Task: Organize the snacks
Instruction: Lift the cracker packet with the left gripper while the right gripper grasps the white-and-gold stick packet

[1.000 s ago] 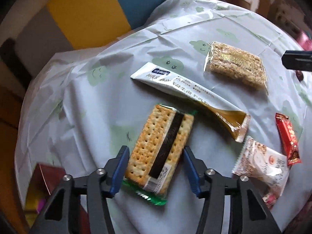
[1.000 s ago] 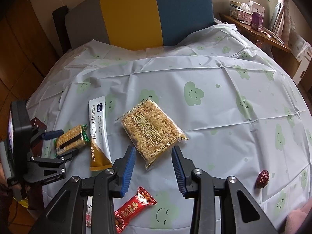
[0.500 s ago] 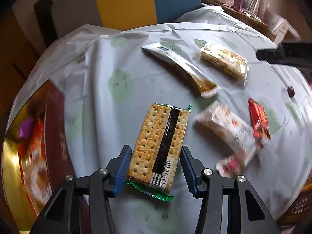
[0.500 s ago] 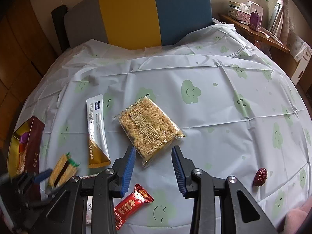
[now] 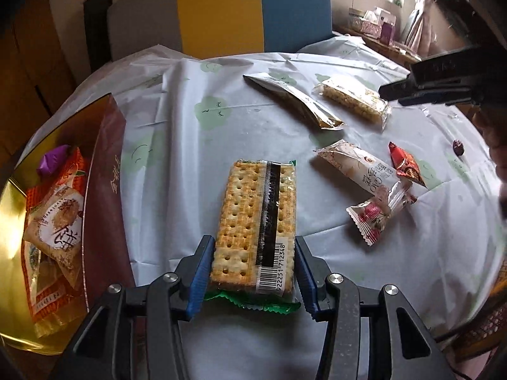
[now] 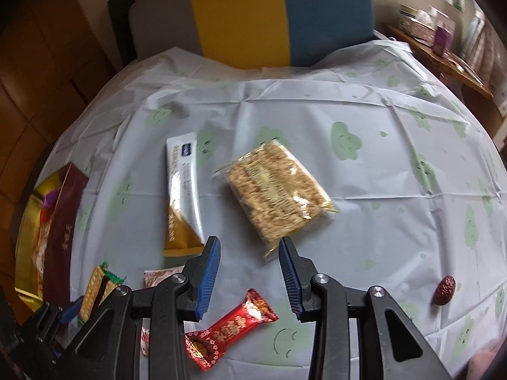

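Above the worktop's (image 5: 177, 145) near left, our left tongs (image 5: 252, 272) gripped the cracker pack (image 5: 256, 221), carrying it boxward. Next, we judged, it needed lowering into the gold-lined box (image 5: 101, 183) at left. Our right tongs (image 6: 250, 272) hung empty, narrowly parted, over the red candy (image 6: 231, 326).

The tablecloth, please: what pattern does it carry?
White tablecloth with pale green smiling clouds, clearest in the right wrist view.

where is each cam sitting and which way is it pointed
Left wrist: rides the left tool, angled down over the table; its fingers grip the cracker pack, gift box at left, the right tool entering at upper right.
Right wrist: rides the right tool, aimed down at the rice-crisp pack; jaws open, empty.
Shared: cracker pack, box, white sachet, rice-crisp pack.
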{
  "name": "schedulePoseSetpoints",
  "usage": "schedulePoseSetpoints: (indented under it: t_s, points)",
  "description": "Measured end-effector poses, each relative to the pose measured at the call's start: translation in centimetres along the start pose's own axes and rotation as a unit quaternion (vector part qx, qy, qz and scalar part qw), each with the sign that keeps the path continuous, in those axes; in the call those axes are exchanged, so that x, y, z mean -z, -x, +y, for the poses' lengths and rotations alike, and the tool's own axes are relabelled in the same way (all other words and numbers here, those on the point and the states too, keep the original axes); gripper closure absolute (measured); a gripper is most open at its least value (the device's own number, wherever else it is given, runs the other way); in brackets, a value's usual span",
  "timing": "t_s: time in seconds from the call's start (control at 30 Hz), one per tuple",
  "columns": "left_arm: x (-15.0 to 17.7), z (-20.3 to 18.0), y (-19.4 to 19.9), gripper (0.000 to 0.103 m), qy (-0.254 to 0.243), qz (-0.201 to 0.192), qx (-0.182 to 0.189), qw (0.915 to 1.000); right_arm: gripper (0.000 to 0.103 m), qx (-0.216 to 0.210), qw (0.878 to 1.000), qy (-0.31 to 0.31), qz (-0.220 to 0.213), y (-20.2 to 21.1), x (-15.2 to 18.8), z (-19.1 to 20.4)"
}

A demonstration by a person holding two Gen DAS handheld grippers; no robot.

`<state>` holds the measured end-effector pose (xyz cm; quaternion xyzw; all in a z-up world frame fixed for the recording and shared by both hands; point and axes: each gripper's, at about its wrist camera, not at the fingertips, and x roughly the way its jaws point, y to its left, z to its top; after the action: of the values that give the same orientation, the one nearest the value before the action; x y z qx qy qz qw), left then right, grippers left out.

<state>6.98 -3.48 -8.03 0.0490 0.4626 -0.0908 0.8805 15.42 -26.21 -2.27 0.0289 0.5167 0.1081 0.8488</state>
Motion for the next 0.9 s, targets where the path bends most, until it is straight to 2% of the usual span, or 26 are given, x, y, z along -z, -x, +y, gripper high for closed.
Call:
schedulePoseSetpoints:
  t_s: [0.13, 0.33, 0.5, 0.57, 0.6, 0.63, 0.77, 0.8, 0.83, 0.87, 0.9]
  points:
    - [-0.1, 0.6, -0.2, 0.053, 0.017, 0.001, 0.018, 0.9997, 0.064, -0.010, 0.999, 0.030, 0.013, -0.8, 0.4, 1.4]
    - [0.2, 0.3, -0.2, 0.053, 0.010, -0.013, 0.016, 0.9997, 0.064, -0.048, 0.997, 0.041, 0.036, -2.0, 0.6, 3.3]
    - [0.4, 0.4, -0.1, 0.053, 0.013, -0.020, 0.017, 0.9996, 0.064, -0.062, 0.997, 0.032, 0.039, -3.7, -2.0, 4.8]
    - [0.4, 0.4, -0.1, 0.053, 0.014, -0.020, 0.018, 0.9995, 0.060, -0.073, 0.996, 0.018, 0.043, -5.0, -3.5, 5.4]
    - [0.4, 0.4, -0.1, 0.053, 0.013, -0.021, 0.019, 0.9995, 0.054, -0.072, 0.996, 0.017, 0.043, -5.6, -4.2, 5.8]
    - [0.4, 0.5, -0.1, 0.053, 0.014, -0.021, 0.019, 0.9995, 0.052, -0.067, 0.997, 0.018, 0.043, -6.1, -4.7, 6.2]
    - [0.4, 0.5, -0.1, 0.053, 0.016, -0.024, 0.020, 0.9994, 0.052, -0.035, 0.997, 0.024, 0.066, -9.0, -5.6, 7.7]
    - [0.4, 0.6, -0.1, 0.053, 0.017, -0.024, 0.021, 0.9993, 0.053, -0.031, 0.997, 0.030, 0.071, -9.5, -5.5, 7.9]
    - [0.4, 0.6, -0.1, 0.053, 0.017, -0.025, 0.021, 0.9993, 0.068, -0.020, 0.997, 0.039, 0.070, -9.8, -5.3, 8.2]
    - [0.4, 0.5, -0.1, 0.053, 0.018, -0.026, 0.021, 0.9993, 0.076, -0.005, 0.997, 0.053, 0.063, -9.8, -5.0, 8.6]
    - [0.5, 0.5, -0.1, 0.053, 0.018, -0.027, 0.021, 0.9993, 0.076, 0.001, 0.996, 0.064, 0.059, -9.6, -4.8, 8.9]
